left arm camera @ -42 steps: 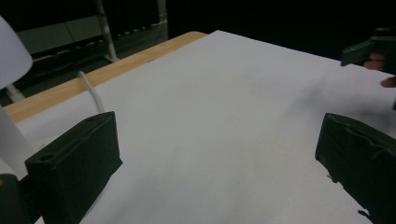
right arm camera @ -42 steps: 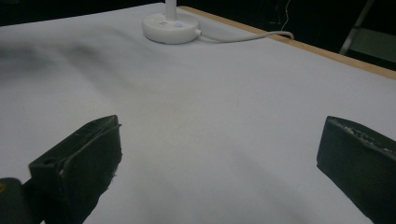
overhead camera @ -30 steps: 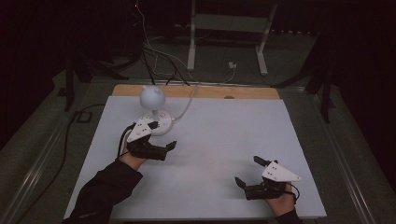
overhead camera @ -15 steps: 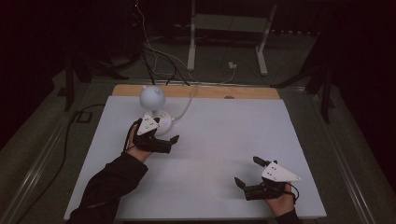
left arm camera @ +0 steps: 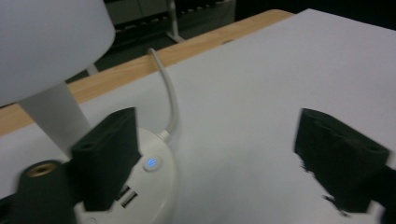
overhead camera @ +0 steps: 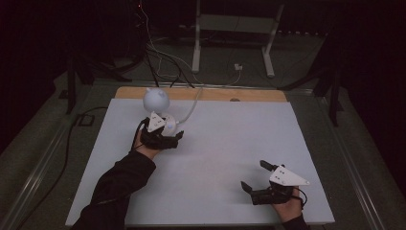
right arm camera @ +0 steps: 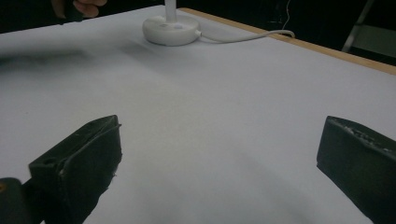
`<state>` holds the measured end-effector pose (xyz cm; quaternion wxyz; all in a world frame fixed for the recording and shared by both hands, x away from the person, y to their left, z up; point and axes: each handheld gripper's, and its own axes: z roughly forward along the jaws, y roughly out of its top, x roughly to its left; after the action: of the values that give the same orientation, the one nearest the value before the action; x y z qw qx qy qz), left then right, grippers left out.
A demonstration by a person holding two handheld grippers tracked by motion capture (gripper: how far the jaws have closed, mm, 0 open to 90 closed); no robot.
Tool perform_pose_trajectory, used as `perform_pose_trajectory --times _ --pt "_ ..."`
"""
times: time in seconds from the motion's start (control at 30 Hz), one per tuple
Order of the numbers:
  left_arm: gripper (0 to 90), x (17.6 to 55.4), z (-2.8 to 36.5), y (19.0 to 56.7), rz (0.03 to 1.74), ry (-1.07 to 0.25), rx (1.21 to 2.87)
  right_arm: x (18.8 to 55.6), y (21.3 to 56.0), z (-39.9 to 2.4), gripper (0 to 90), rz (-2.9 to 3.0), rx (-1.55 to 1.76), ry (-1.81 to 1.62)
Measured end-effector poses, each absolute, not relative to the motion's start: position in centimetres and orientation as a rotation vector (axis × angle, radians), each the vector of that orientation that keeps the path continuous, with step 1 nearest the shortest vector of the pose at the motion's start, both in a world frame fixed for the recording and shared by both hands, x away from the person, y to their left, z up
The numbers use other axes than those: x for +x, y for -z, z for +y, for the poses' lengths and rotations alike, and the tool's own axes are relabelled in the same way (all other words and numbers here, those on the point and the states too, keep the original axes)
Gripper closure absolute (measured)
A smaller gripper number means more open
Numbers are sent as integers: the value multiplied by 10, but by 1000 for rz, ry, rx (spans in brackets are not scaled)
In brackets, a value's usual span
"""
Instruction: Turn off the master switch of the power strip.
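Step in hand: approach to the lamp's switch. The left gripper [overhead camera: 165,135] sits at the lamp base [left arm camera: 154,186], upper left of centre in the high view, and reads as lining up a jaw on the power button [left arm camera: 151,163].
Lamp, location: a small white table lamp [overhead camera: 156,99] stands at the far left of the white table [overhead camera: 230,143], close to the wooden edge strip [overhead camera: 249,94]. Its round shade fills the upper left corner of the left gripper view; its stem rises from the base at lower left.
Power button: a small round key with a blue-lit mark on top of the base, just right of the left jaw tip. Jaw and button look very close; contact cannot be confirmed.
Cable: a white cord [left arm camera: 169,98] leaves the base and runs up toward the far edge of the table.
Left jaws: spread wide, nothing between them; one over the base, the other over bare table at the right of that view.
Right gripper [overhead camera: 262,181]: lower right of the high view, resting on the table well apart from the lamp.
Right jaws: released, spread wide, holding nothing.
Next move, judged: a short shift to bring the jaw tip over the button, then a light downward press; too hard a push might slide the base.
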<state>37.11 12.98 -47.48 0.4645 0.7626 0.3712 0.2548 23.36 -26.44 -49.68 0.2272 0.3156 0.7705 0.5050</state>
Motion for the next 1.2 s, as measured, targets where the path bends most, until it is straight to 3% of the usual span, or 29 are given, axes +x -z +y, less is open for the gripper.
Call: perform_pose_trajectory --times 0.1,0.27,0.37,0.4,0.6,1.07,1.2 --pt "171 374 128 478 929 -666 1882 233 497 -265 0 2120 867 -1391" --pt "253 380 129 480 976 -674 1865 233 497 -265 0 2121 868 -1391" --pt "382 383 129 482 999 -699 1861 234 497 -265 0 2123 872 -1393" --pt "382 384 130 482 1008 -685 1852 234 497 -265 0 2123 872 -1393" --pt "587 389 129 486 1017 -697 1848 234 497 -266 0 2124 874 -1402" --pt "883 396 124 495 1025 -791 1912 234 496 -266 0 2122 877 -1410" --pt "900 399 123 499 1033 -790 1930 233 496 -266 0 2123 873 -1407"
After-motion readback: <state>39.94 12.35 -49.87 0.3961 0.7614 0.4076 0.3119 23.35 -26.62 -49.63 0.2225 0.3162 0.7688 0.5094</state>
